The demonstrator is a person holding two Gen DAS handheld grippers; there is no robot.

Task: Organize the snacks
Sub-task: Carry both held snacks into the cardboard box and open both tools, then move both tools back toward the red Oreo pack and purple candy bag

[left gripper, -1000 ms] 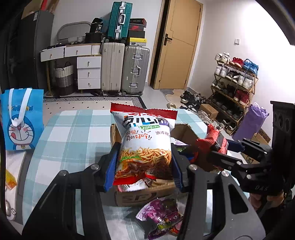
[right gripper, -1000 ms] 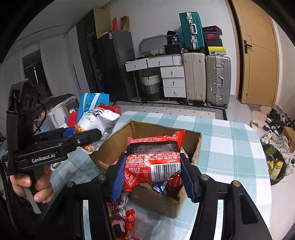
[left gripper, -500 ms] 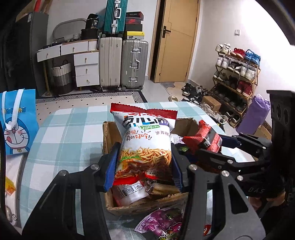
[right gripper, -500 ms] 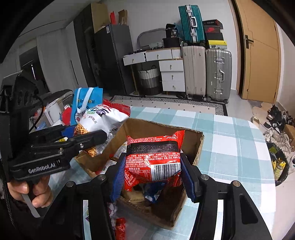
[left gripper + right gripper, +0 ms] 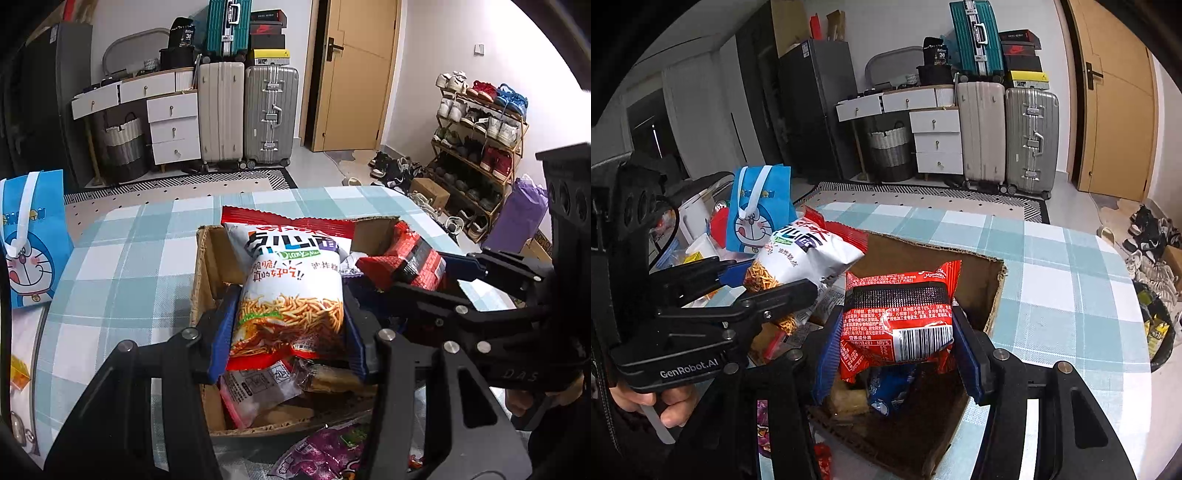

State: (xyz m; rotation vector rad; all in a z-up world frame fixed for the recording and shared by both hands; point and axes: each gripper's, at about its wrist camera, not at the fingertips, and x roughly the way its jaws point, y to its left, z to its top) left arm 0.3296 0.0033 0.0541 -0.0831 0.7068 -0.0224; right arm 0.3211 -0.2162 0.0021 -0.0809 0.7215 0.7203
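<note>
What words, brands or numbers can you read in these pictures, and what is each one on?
"GenRobot.AI": side of the left gripper.
"DAS": body of the right gripper.
"36": black box on the dresser.
"NRV%": back of the red snack packet.
"Dian...": white noodle-snack bag; the rest is blurred.
Remaining small print: unreadable.

Blue cartoon bag [image 5: 31, 236], suitcases [image 5: 271, 114] and shoe rack [image 5: 476, 147].

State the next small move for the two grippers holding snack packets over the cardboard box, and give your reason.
Probably lower both a little further, then open. The left gripper is shut on the white noodle-snack bag and the right gripper on the red packet; both hang above the open cardboard box, not yet resting on the snacks inside.
</note>
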